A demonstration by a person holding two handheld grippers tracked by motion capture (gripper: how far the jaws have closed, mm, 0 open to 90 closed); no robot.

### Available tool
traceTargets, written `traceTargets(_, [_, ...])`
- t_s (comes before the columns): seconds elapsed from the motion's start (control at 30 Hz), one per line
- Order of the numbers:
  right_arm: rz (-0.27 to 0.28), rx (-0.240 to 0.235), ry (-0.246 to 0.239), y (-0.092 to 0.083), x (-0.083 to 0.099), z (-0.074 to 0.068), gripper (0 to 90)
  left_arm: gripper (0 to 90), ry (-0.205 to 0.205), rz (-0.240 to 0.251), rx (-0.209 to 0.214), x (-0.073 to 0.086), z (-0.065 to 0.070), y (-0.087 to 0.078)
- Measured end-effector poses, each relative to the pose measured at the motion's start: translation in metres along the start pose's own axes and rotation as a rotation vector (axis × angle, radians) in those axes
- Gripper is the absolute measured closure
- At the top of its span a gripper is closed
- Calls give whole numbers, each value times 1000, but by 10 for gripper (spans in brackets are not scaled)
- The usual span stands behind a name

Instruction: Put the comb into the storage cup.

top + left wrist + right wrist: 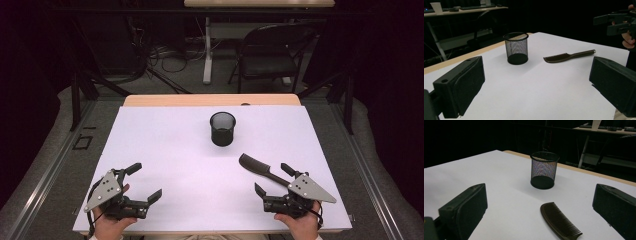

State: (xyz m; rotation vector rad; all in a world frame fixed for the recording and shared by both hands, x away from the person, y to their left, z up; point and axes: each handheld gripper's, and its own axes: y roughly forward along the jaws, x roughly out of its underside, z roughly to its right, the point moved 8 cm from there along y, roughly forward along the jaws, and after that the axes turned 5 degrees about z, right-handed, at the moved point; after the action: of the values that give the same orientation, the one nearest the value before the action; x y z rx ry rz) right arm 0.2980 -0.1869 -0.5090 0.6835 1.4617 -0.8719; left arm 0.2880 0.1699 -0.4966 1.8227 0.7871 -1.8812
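Left gripper point(141, 181): jaws wide, nothing between, near the table's point(165, 150) front-left edge.
Cup point(222, 128): upright, mid-table toward the far edge, bare table around it.
Comb point(262, 168): flat, right of centre, handle toward the right gripper.
Right gripper point(272, 178): jaws wide, empty, just beside the comb's handle.

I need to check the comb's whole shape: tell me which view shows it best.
The left gripper view: the comb lies side-on there, teeth and handle both complete. The high view shows it whole too, but small, its handle end running close to the right claw. The right gripper view gives the teeth close up but cuts off the handle.
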Motion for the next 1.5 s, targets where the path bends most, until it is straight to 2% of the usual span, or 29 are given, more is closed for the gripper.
traceTargets(0.17, [-11, 0, -10, 0, 3, 2, 0, 3, -4, -5, -2, 1, -1, 1])
traceTargets(0.43, [-36, 0, 5, 2, 6, 6, 0, 3, -14, -6, 9, 2, -1, 0])
traceTargets(0.67, [-80, 6, 10, 3, 10, 11, 0, 3, -32, -12, 16, 4, -1, -1])
traceTargets(0.9, [-139, 33, 5, 2, 16, 25, 5, 3, -33, -15, 7, 6, -2, -1])
traceTargets(1.2, [-204, 58, 12, 2, 26, 39, 74, 3, -38, -24, 4, 7, -4, -1])
traceTargets(1.5, [-230, 69, 22, 1, 29, 46, 144, 3, -43, -25, 6, 7, -4, -1])
